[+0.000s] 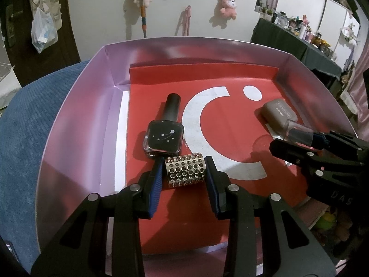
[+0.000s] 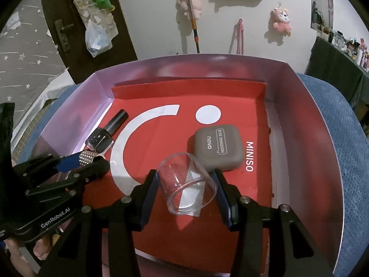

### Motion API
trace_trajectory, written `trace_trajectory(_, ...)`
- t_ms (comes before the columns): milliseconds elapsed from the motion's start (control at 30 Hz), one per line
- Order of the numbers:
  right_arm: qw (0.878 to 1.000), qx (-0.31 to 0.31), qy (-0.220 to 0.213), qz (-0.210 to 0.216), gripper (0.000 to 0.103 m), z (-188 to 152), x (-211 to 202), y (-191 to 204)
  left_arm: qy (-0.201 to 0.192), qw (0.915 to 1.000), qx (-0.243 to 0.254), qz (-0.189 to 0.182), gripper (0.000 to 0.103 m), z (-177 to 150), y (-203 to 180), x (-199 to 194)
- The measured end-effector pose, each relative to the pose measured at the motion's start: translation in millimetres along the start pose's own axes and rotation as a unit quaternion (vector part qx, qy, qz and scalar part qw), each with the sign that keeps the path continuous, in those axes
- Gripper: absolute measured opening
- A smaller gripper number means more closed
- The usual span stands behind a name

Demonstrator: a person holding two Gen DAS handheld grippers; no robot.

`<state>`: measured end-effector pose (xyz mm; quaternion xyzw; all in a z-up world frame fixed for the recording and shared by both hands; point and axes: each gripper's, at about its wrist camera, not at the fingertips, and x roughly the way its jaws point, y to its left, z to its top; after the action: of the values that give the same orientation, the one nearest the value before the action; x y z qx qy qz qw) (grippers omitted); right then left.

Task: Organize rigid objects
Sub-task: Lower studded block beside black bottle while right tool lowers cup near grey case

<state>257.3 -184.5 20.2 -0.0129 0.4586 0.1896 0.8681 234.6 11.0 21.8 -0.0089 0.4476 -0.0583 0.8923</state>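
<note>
Fingers of left gripper [image 1: 185, 173] clamp studded cylinder [image 1: 185, 170]; right gripper [image 2: 187, 185] clamps clear cup [image 2: 188, 182].

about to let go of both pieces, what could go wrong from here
1. The clear glass cup in the right tool is tilted and may roll on release, toward the eye shadow case.
2. The studded metal cylinder in the left tool lies on its side beside the nail polish bottle; it could roll or knock it.
</note>
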Motion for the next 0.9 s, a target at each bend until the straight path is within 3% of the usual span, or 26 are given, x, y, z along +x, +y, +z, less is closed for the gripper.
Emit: trace_trajectory(900, 1.0, 0.011, 0.001, 0.01, 0.052, 0.4, -0.7, -6.4, -0.003, 0.9999, 0.006, 0.008, 0.034, -0.8, -2.3, -2.4)
